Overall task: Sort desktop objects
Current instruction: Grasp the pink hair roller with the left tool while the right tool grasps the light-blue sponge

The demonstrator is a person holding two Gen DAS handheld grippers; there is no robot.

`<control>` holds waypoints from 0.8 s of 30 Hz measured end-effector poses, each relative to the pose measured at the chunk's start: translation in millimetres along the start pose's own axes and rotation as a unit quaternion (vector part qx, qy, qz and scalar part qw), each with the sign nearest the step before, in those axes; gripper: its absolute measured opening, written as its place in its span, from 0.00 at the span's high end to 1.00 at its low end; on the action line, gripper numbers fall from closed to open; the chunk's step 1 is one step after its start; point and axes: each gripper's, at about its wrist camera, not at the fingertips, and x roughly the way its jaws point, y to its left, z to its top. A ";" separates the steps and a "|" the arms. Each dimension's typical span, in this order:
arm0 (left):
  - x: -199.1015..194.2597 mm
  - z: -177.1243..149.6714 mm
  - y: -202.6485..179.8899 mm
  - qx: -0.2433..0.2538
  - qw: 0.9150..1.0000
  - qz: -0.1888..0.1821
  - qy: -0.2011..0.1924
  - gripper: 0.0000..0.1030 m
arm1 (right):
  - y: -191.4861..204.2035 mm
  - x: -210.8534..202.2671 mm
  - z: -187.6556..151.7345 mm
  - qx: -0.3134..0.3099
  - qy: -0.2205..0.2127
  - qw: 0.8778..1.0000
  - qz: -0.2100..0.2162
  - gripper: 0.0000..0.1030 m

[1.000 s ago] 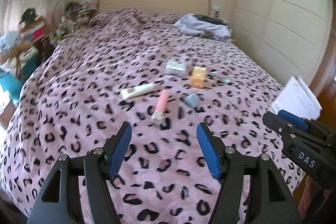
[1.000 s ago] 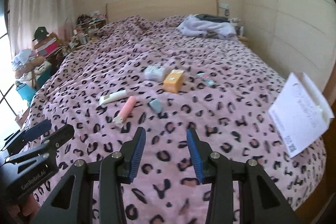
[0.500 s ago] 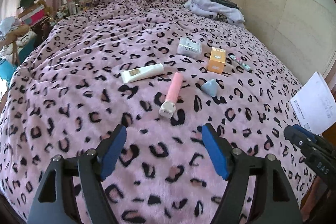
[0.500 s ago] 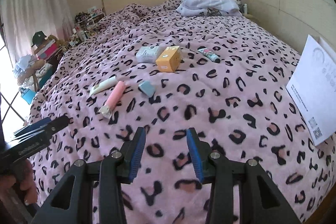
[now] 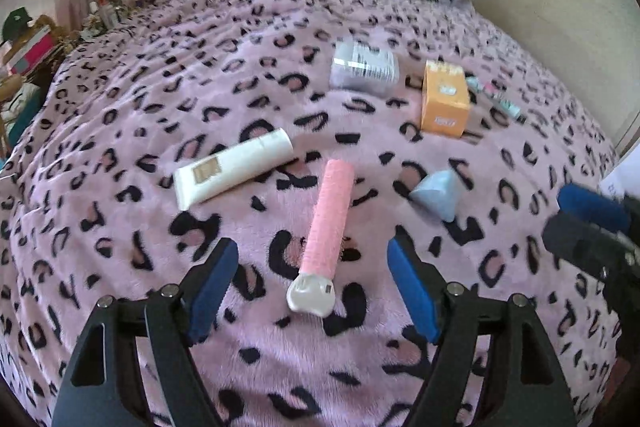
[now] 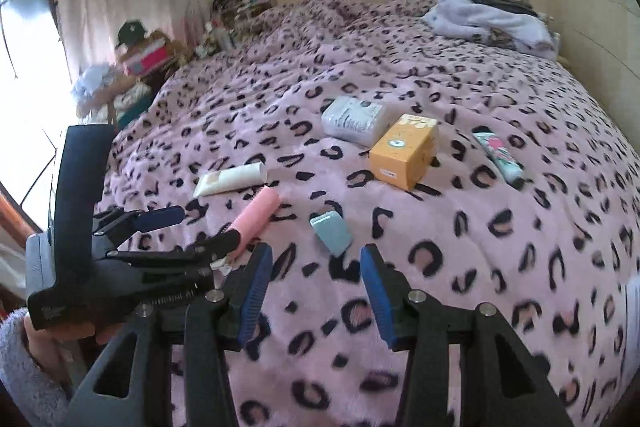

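- Bedspread [image 5: 120, 267] around the pink tube [image 5: 330, 215] lies bare, leaving room.
- Pink tube's white cap points toward the left tool [image 5: 312, 283], long axis running away from it.
- Left tool released, straddling that cap without touching.
- Right tool [image 6: 316, 287] has just been opening, empty, near the blue wedge [image 6: 331, 231] beside the tube.

both tongs [image 5: 312, 283] [image 6: 316, 287] open, empty

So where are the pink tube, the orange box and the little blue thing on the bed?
pink tube [image 5: 330, 219], left wrist view, middle of its pink body
orange box [image 6: 404, 151], right wrist view, its top face
little blue thing [image 6: 331, 231], right wrist view, its flat top
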 end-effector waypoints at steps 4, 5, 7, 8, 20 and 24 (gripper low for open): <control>15.1 0.7 -1.1 0.004 1.000 -0.003 0.007 0.24 | 1.1 23.3 6.1 -0.022 0.015 1.000 0.008 0.54; 17.2 1.2 -0.5 0.002 1.000 -0.004 0.008 0.24 | 1.5 29.3 7.1 -0.026 0.021 0.999 0.008 0.54; 21.2 2.4 -0.4 0.002 1.000 -0.005 0.009 0.24 | 2.4 39.4 8.4 -0.031 0.027 0.999 0.008 0.54; 22.7 3.1 -0.5 0.002 1.000 -0.005 0.009 0.24 | 2.9 44.8 8.9 -0.035 0.030 0.999 0.008 0.54; 42.2 5.9 8.7 -0.015 1.000 -0.001 0.019 0.25 | -7.4 86.6 10.3 -0.025 0.055 0.998 0.001 0.54; 48.1 5.1 8.4 -0.018 1.000 0.004 0.022 0.27 | -9.4 94.7 8.2 -0.017 0.056 0.998 -0.005 0.54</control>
